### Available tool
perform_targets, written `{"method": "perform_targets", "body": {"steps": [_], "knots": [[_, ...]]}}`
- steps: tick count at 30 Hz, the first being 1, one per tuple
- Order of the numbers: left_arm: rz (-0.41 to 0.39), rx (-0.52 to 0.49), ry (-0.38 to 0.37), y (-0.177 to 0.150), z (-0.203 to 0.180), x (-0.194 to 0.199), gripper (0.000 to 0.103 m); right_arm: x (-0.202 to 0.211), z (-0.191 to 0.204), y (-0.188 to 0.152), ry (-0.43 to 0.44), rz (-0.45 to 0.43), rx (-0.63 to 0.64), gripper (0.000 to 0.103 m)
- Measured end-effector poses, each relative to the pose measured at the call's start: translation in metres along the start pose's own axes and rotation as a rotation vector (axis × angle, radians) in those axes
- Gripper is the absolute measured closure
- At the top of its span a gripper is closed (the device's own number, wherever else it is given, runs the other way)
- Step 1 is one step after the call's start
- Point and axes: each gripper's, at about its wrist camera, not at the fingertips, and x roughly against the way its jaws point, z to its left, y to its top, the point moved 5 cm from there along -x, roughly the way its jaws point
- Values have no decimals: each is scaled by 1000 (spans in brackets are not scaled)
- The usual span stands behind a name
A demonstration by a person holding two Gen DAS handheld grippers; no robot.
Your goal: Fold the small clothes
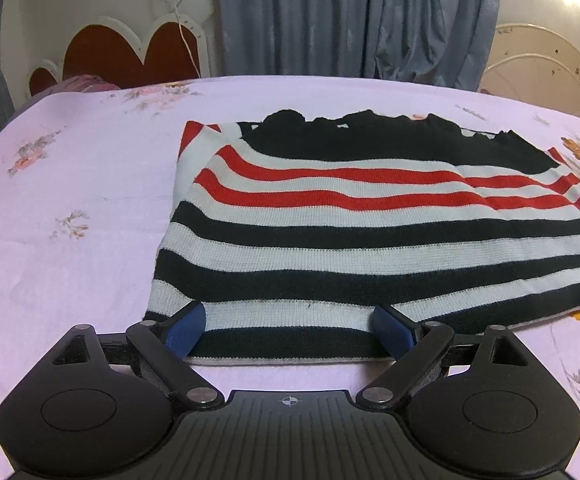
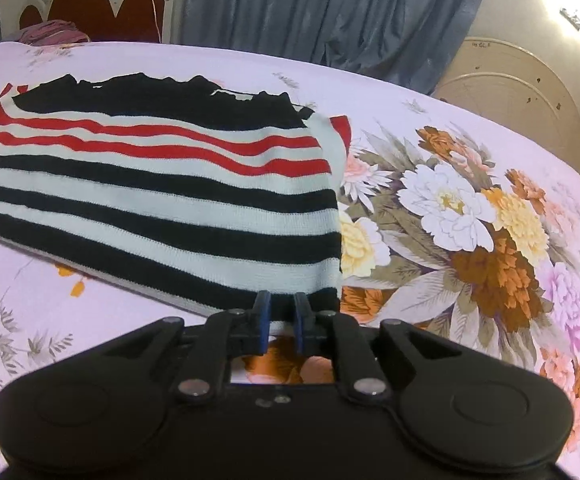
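Right gripper point(image 2: 281, 316) pinches the striped sweater point(image 2: 162, 196) hem at lower centre; left gripper point(image 1: 290, 330), jaws wide, straddles it; garment stretches away toward upper frame.

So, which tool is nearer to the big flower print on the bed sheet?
Right. The right tool is at the near right corner of the striped knitted sweater, beside the big flower print. The left tool is at the sweater's near left hem, farther away.
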Motion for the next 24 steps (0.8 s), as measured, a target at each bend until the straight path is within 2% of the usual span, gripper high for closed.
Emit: {"method": "perform_targets", "body": {"steps": [1, 3, 4, 5, 6, 7, 8, 9, 13, 17, 20, 22, 23, 24], "knots": [[-8, 13, 10, 2, 2, 8, 13, 1, 0, 0, -1, 1, 8, 91], [-72, 38, 13, 2, 10, 30, 13, 9, -2, 5, 2, -6, 3, 86], [-80, 77, 1, -2, 17, 38, 13, 17, -4, 7, 11, -34, -22, 75], [-74, 135, -14, -9, 26, 44, 13, 25, -7, 9, 33, -65, -51, 70], [-65, 190, -25, -16, 35, 46, 14, 30, -9, 9, 55, -79, -75, 70], [-47, 263, -32, -25, 45, 46, 17, 33, -9, 8, 71, -79, -89, 71], [-33, 316, -38, -33, 52, 45, 26, 35, -9, 8, 91, -80, -105, 72], [-25, 352, -44, -39, 57, 42, 29, 36, -8, 7, 108, -81, -120, 74], [-47, 472, -95, -42, 67, 36, 30, 33, 0, 7, 133, -72, -130, 87], [-78, 659, -209, -36, 76, 14, 30, 29, 12, 13, 160, -69, -133, 87], [-116, 756, -255, -31, 78, -4, 30, 27, 20, 25, 190, -82, -126, 88], [-139, 795, -260, -26, 78, -15, 30, 24, 29, 37, 213, -94, -113, 93], [-144, 807, -253, -23, 78, -20, 38, 22, 34, 44, 227, -97, -106, 96], [-142, 816, -243, -21, 77, -26, 51, 19, 39, 52, 245, -100, -102, 96]]}}
